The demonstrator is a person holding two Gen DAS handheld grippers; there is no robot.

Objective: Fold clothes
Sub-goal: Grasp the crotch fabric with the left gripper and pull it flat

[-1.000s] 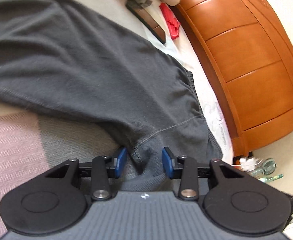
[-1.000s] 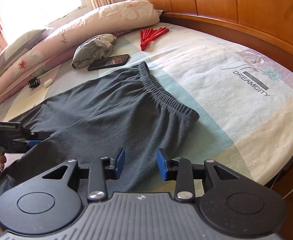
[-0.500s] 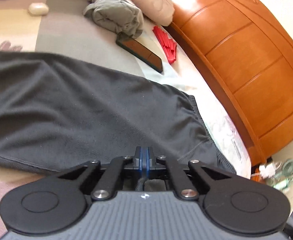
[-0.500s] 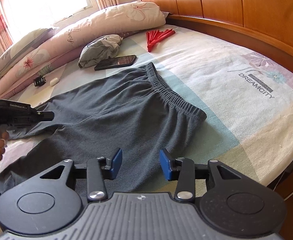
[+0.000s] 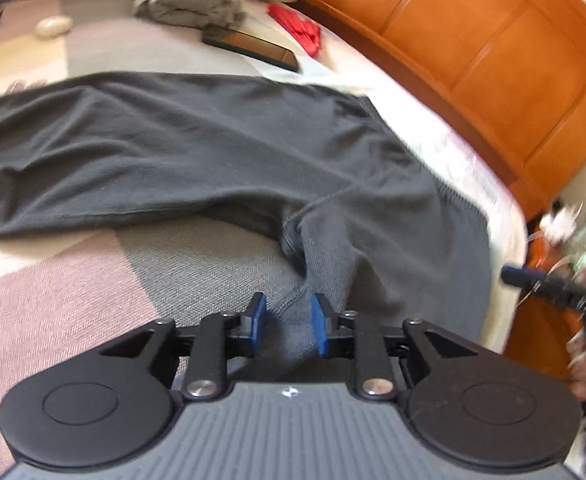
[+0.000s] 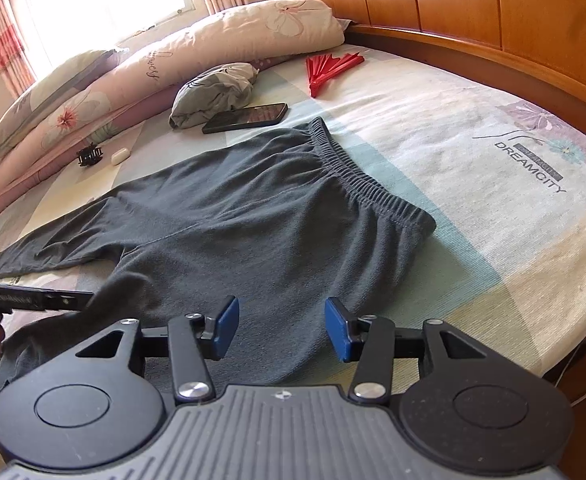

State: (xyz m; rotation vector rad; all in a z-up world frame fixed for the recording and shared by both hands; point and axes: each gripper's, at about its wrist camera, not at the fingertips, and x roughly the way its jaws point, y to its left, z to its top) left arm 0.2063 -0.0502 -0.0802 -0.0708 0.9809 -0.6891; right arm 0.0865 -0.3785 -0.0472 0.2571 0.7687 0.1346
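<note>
Dark grey trousers (image 6: 273,220) lie spread on the bed, elastic waistband (image 6: 373,184) towards the headboard, one leg stretching left. In the left wrist view the trousers (image 5: 213,160) fill the middle. My left gripper (image 5: 289,324) sits at the crotch seam, jaws opening, with a ridge of the fabric between the blue pads (image 5: 257,320) and not squeezed. From the right wrist view its black body (image 6: 33,300) shows at the left edge, held by a hand. My right gripper (image 6: 281,330) hovers over the near part of the trousers, jaws opening, nothing gripped.
A phone (image 6: 245,118), a bundled grey cloth (image 6: 213,92), a red fan (image 6: 333,66), a black hair clip (image 6: 89,156) and a small white case (image 6: 120,156) lie beyond the trousers. Pillows (image 6: 213,48) and a wooden headboard (image 6: 493,8) bound the bed. The mattress edge (image 6: 553,344) drops off at right.
The left jaws closed on the crotch fold half a second ago and have since parted again; that gripper rolled and rose a little. The right jaws have widened; the right hand stayed put.
</note>
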